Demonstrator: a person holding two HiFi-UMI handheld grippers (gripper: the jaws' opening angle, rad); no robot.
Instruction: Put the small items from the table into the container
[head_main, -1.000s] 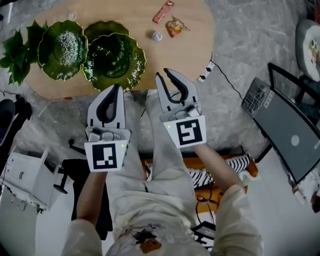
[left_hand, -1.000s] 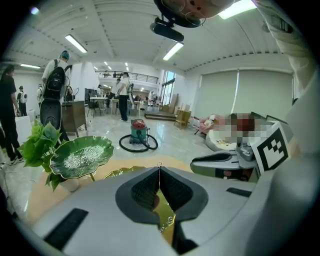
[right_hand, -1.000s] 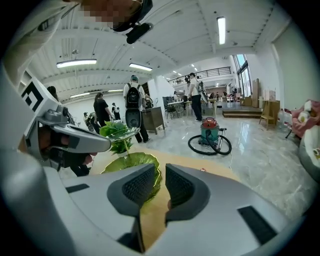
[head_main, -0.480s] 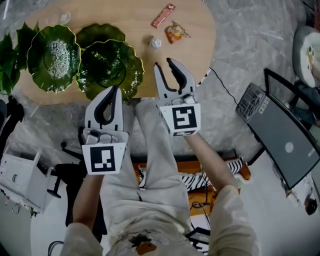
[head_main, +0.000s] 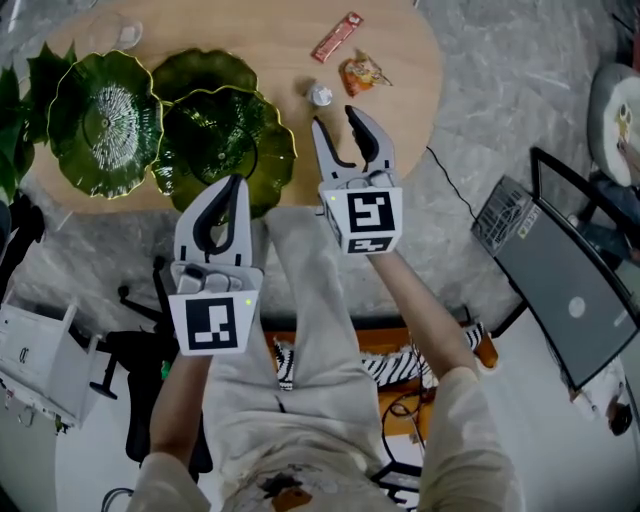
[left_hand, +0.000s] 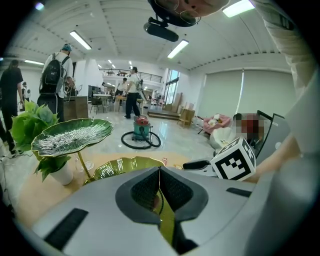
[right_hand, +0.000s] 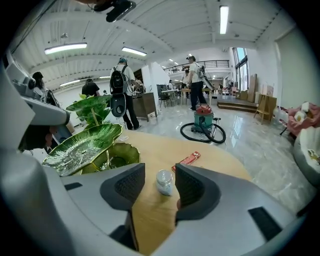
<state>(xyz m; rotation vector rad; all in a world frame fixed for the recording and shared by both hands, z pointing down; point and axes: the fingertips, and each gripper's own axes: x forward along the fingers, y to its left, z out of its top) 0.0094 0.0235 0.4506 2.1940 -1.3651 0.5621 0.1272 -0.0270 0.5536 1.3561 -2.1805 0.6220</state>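
Over the oval light-wood tabletop (head_main: 250, 40), the right tongs (head_main: 338, 120) are opening, empty, framing a small silvery wrapped sweet (head_main: 320, 95) without touching it. The left tongs (head_main: 232, 184) are sitting closed, gripping nothing.

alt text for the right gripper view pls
The right gripper, jaws opening and empty, frames a small clear item standing on the wooden table just ahead. Beyond it lies a red wrapper; green leaf-shaped dishes sit at left.

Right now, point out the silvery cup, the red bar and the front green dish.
Silvery cup (right_hand: 164, 183), right gripper view, its side.
Red bar (head_main: 336, 36), head view, its middle.
Front green dish (head_main: 225, 135), head view, bare centre.
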